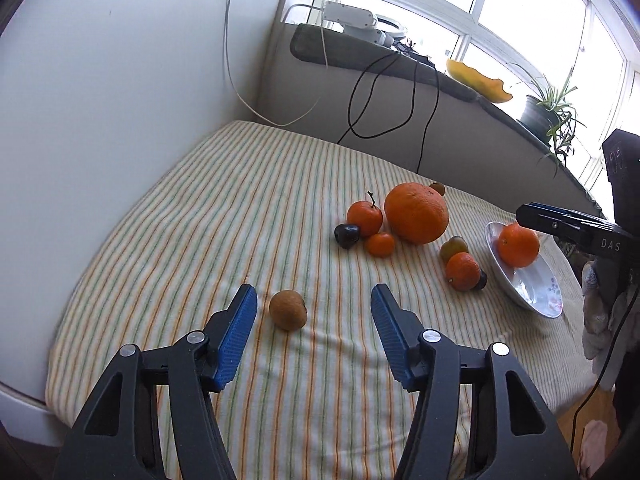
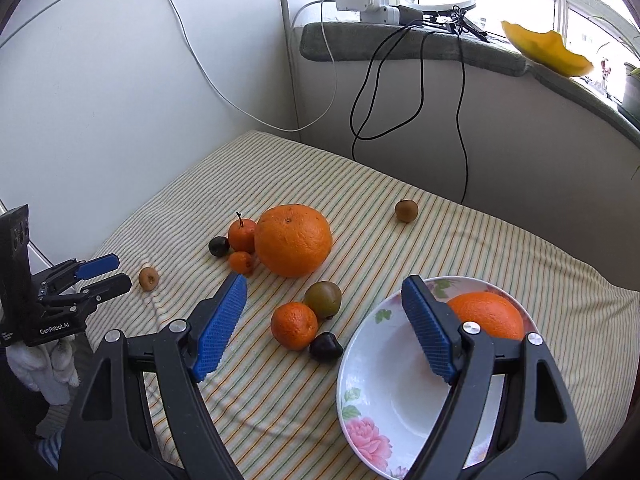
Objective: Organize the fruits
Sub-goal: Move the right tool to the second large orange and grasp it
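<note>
1. Nearest the right wrist camera, the right gripper point(image 2: 324, 292) hangs with its blue pads spread wide and nothing between them, above the near rim of the floral bowl point(image 2: 360, 404), which serves as the landmark from here on.
2. Biggest fruit of all, the large orange point(image 2: 293, 240) sits on the striped tablecloth point(image 2: 460, 248), well apart from the bowl on its far-left side; it is not yet put away.
3. One medium orange point(image 2: 486, 314) already lies inside the bowl against its far wall, the only fruit there, so I judge the job barely begun.
4. Just left of the bowl sit a mandarin point(image 2: 294, 325), a greenish-brown fruit point(image 2: 323, 299) and a dark plum-like fruit point(image 2: 325, 346), bunched close together.
5. Farther left of the bowl, beside the large orange, are a stemmed orange fruit point(image 2: 241, 234), a small mandarin point(image 2: 240, 261) and another dark fruit point(image 2: 219, 246).
6. Beyond the bowl, a small brown fruit point(image 2: 406, 210) lies alone.
7. Farthest left from the bowl, a brown kiwi-like fruit point(image 1: 287, 309) rests between the spread, empty fingers of the left gripper point(image 1: 313, 304), untouched, probably the next pick.
</note>
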`<state>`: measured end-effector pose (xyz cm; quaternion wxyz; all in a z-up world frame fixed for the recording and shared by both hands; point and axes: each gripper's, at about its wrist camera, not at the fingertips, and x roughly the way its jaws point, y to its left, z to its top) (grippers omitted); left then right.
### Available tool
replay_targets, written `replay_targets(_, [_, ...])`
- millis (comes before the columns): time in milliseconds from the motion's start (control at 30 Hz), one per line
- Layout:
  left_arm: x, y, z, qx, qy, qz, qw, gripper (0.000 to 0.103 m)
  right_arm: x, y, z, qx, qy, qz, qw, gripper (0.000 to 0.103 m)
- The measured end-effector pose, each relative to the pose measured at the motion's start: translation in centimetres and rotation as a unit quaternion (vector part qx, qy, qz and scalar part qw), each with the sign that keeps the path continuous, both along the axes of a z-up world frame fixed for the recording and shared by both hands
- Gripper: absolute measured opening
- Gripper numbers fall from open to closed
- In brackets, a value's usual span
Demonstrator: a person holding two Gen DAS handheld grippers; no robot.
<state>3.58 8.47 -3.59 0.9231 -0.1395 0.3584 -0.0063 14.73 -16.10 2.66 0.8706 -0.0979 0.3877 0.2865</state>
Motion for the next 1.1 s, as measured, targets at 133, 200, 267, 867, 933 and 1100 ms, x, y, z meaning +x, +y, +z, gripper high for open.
replay_targets(133, [0.7, -0.6, -0.1, -0.006, 0.000, -0.011, 0.9999, 0.056, 1.3, 1.0, -0.2, -0.005, 0.011, 0.006, 1.000, 0.082])
replay_targets(200, [1.2, -1.2, -0.1, -0.011, 0.001, -0.025, 0.9996, 0.056, 2.0, 1.5, -0.4, -0.003, 0.021, 0.010, 1.000, 0.082])
replay_targets(267, [1.8, -1.9, 0.0, -0.018, 0.005, -0.035, 0.9992, 0.056, 2.8, 1.9, -0.7, 0.001, 0.035, 0.012, 0.999, 0.082])
replay_targets(867, [7.5, -6.9, 0.4, -0.007, 0.011, -0.094, 0.9955, 0.067, 7.3, 2.7, -3.4, 0.033, 0.129, 0.003, 0.991, 0.082])
replay_targets(933, [7.8, -7.1, 0.5, -0.004, 0.011, -0.095, 0.9954, 0.067, 7.6, 2.6, -3.6, 0.034, 0.133, 0.000, 0.990, 0.082])
replay_targets(1100, [8.7, -7.5, 0.5, 0.005, 0.012, -0.098, 0.9951, 0.067, 8.2, 2.5, -4.0, 0.039, 0.141, -0.001, 0.989, 0.082])
